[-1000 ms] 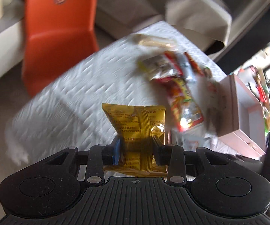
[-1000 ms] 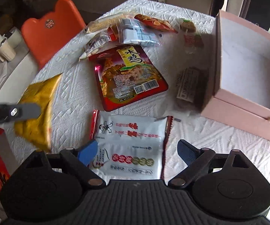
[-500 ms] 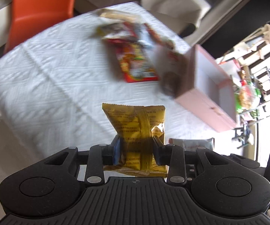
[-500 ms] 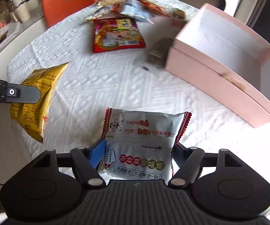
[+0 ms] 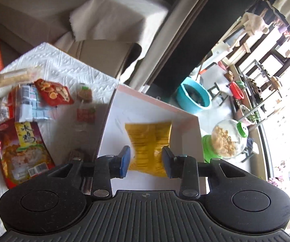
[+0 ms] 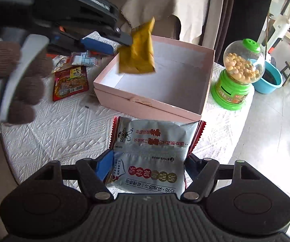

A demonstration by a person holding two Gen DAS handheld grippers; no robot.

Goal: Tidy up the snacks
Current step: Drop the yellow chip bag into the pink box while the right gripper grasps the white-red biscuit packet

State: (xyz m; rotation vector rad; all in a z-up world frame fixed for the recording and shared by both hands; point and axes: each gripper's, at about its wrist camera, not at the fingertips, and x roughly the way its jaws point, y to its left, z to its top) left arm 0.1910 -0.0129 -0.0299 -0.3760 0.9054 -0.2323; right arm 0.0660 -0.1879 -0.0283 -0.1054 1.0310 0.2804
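A yellow snack bag [image 5: 148, 141] is dropping over the open pink box [image 5: 112, 109]. In the right wrist view the blurred bag [image 6: 138, 54] hangs in the air just below my left gripper's fingers [image 6: 122, 37], above the box [image 6: 145, 104]. My left gripper [image 5: 146, 162] is over the box with its jaws parted wider than the bag. My right gripper [image 6: 147, 167] is shut on a silver-grey snack packet [image 6: 151, 153] with red edges, held above the tablecloth in front of the box.
Several snack packets lie left of the box, among them a red one [image 5: 22, 151] and another red one [image 5: 53, 91]. A green candy dispenser [image 6: 237, 74] stands right of the box at the table edge. A blue basin [image 6: 270, 78] sits on the floor.
My left gripper swung from the table's left side to above the pink box and opened, letting go of the yellow bag. My right gripper carried the silver packet closer to the box.
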